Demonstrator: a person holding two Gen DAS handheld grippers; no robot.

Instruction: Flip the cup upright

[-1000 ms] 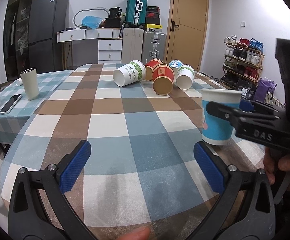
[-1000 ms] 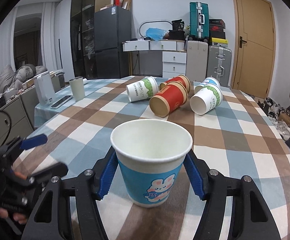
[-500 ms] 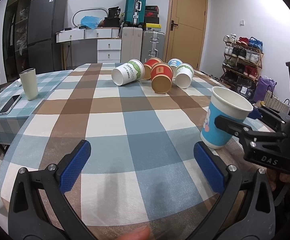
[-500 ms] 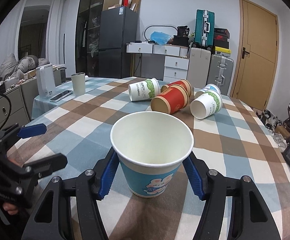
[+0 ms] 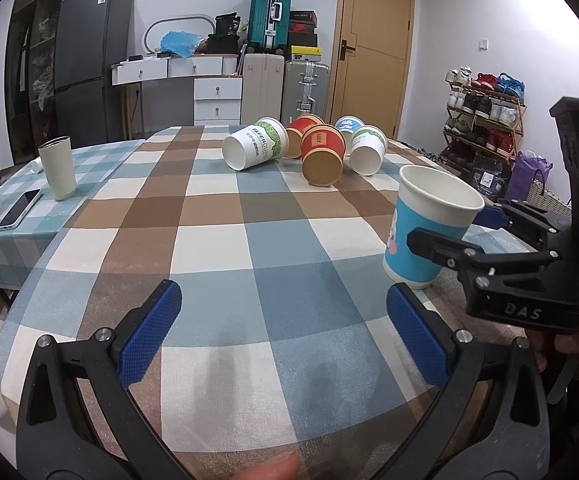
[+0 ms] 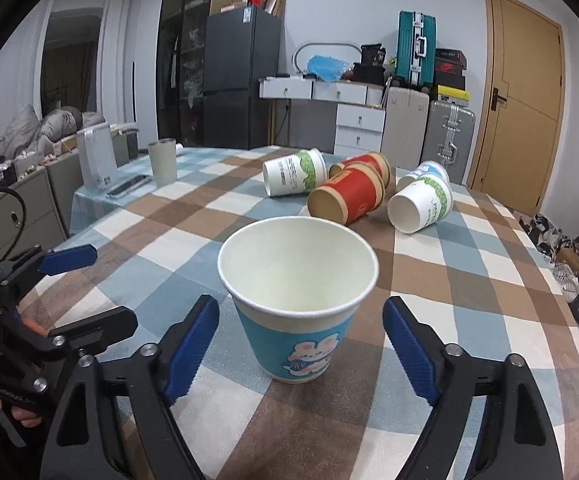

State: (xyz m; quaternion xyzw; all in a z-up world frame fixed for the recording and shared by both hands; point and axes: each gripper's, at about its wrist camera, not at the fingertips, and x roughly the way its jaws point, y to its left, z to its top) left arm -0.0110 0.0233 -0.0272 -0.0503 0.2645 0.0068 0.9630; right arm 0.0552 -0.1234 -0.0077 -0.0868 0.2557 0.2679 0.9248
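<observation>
- Our right tool point(image 6: 301, 344) is spread wide, its blue pads point(image 6: 191, 346) standing clear of the blue cup point(image 6: 295, 300) on both sides, with a visible gap at each.
- Our left tool point(image 5: 283, 332) is likewise spread wide and holds nothing; between its pads point(image 5: 149, 338) we see only the checked cloth of the surface point(image 5: 217, 240).
- The blue cup stands upright on its base on the surface, mouth up, its white inside showing and a rabbit print on its wall; from the left wrist view it point(image 5: 429, 228) stands to the right, near the surface's right edge, with the right tool point(image 5: 485, 236) reaching around it.
- Farther back, well apart from the blue cup, we see a cluster of cups lying on their sides: a white cup with green print point(image 6: 294, 172), two red cups point(image 6: 349, 198) side by side, a white-and-green cup point(image 6: 421, 206) with its mouth toward us, and behind that a cup with blue print point(image 6: 425, 170).
- On the far left of the surface stands a pale tumbler point(image 6: 162, 162), upright, with a phone point(image 6: 127, 185) lying flat just beside it.
</observation>
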